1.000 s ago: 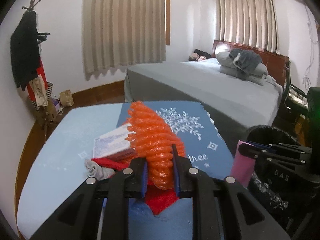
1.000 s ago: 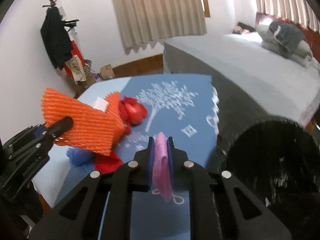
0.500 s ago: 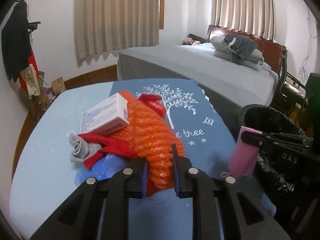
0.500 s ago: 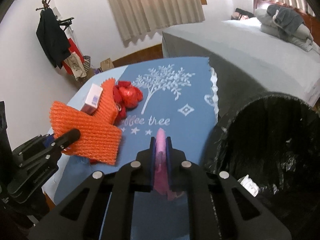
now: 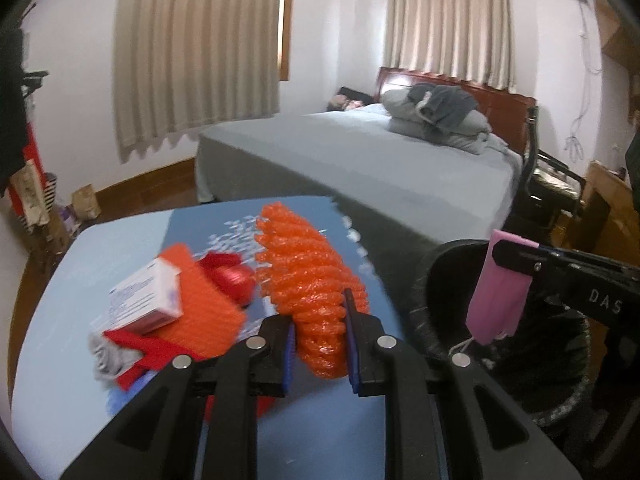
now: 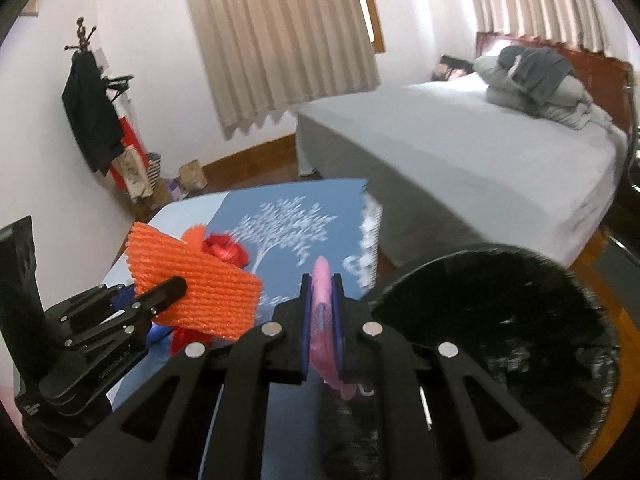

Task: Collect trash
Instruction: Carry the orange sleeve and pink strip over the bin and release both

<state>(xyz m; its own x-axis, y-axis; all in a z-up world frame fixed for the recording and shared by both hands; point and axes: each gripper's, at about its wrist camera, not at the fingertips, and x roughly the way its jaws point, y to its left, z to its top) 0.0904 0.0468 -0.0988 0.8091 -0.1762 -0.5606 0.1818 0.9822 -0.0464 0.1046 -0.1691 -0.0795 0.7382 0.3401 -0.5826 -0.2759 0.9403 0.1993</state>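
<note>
The counter (image 5: 60,360) is covered by a light blue cloth with a darker blue panel (image 6: 296,216) printed with a white tree; the white lettering under the tree is hidden or too blurred to read. Past its far edge stands a bed (image 5: 380,160) under a grey sheet, with folded grey bedding (image 5: 436,120) piled against a red-brown headboard. Beige curtains (image 5: 196,48) hang over 2 windows on white walls, and a coat stand (image 6: 92,112) with dark clothes is in the left corner.

On the counter lie a white and pink box (image 5: 144,304) with print too blurred to read, a flat piece of orange foam netting (image 5: 208,312), a red crumpled wad (image 5: 232,276), red scraps and a grey rag (image 5: 108,356).

The left gripper (image 5: 320,344) has its jaws closed on a strip of orange foam net (image 5: 308,276), held above the counter. The right gripper (image 6: 322,312) has its jaws pinched almost together on a pink face mask (image 6: 322,292), having just closed further on it; the mask hangs at the rim of a bin lined with a black bag (image 6: 500,320), which stands just beside the counter's right edge. The letters "DAS" show in white on the right gripper's side in the left wrist view.
</note>
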